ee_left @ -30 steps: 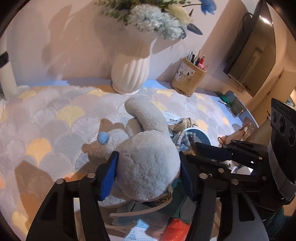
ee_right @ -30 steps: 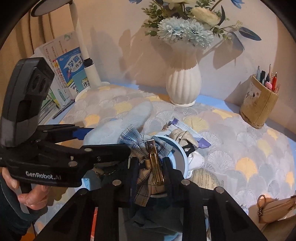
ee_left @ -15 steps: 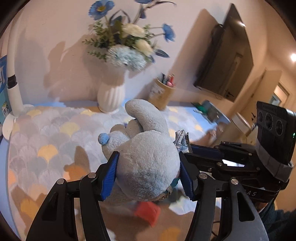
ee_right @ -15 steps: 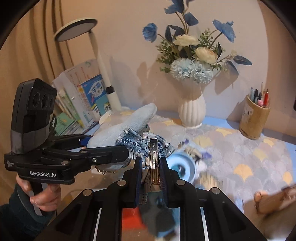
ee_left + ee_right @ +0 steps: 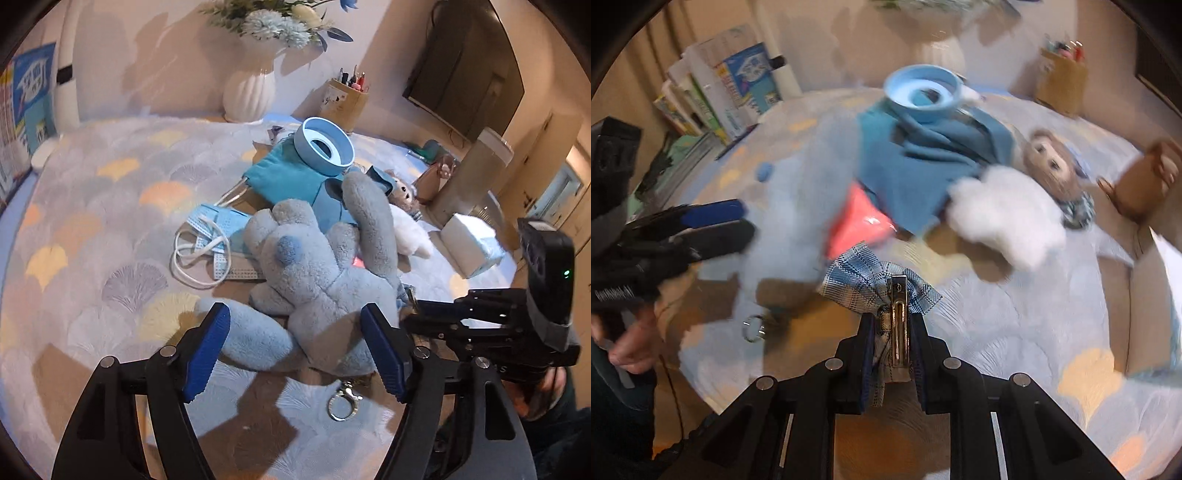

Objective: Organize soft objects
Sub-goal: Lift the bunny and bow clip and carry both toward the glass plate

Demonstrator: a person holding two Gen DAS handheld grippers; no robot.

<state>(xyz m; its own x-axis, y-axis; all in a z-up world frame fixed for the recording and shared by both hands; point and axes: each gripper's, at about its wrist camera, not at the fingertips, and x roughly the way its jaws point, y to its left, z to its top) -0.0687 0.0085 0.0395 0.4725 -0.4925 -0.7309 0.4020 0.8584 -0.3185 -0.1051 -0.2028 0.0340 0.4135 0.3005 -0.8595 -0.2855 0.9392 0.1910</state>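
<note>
A grey-blue plush bunny lies on the patterned tablecloth. It sits between the blue pads of my left gripper, whose jaws are opening and no longer squeeze it. My right gripper is shut on a blue plaid bow hair clip and holds it just above the cloth. In the left wrist view the right gripper reaches in beside the bunny's right side. The right wrist view is blurred and shows the left gripper at its left edge.
Behind the bunny lie face masks, a teal cloth, a blue ring-shaped dish, a small bear plush, a white plush and a red packet. A key ring lies near. Vase, pen holder and tissue box stand behind.
Both grippers came down from mid-air to the table. The bunny, squeezed and lifted before, now rests on the cloth with the left jaws wider. The right gripper kept the bow clip.
</note>
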